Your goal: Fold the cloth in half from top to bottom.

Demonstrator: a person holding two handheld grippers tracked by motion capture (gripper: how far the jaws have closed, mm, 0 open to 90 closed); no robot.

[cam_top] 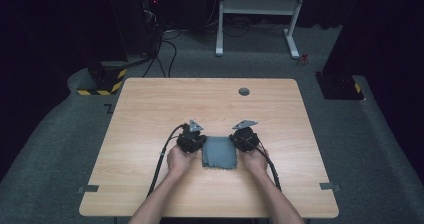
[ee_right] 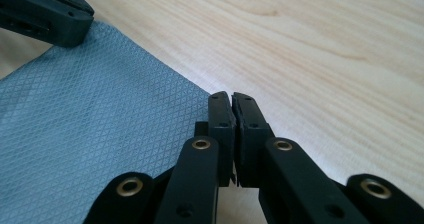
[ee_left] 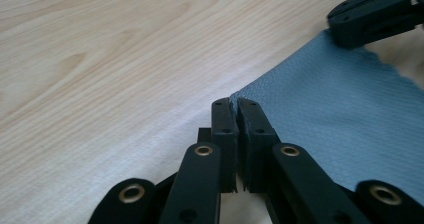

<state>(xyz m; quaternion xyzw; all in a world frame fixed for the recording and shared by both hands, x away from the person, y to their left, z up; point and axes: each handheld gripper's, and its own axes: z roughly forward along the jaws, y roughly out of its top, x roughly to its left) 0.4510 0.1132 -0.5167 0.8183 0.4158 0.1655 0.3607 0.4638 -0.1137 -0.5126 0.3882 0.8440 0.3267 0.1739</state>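
A grey-blue cloth (cam_top: 219,152) lies flat on the wooden table (cam_top: 150,109), just in front of the person's hands. My left gripper (cam_top: 202,138) sits at the cloth's far left corner. In the left gripper view its jaws (ee_left: 235,104) are closed together, with the corner of the cloth (ee_left: 340,119) pinched at their tips. My right gripper (cam_top: 235,138) sits at the far right corner. Its jaws (ee_right: 231,98) are likewise closed on the corner of the cloth (ee_right: 90,124). Each gripper view also shows the other gripper across the cloth, the right gripper (ee_left: 375,14) and the left gripper (ee_right: 45,14).
A round grommet (cam_top: 244,91) sits near the table's far edge. Grey tape marks (cam_top: 88,188) (cam_top: 329,186) lie near the front corners. On the floor beyond stand a white desk frame (cam_top: 257,14) and a yellow-black striped base (cam_top: 102,81).
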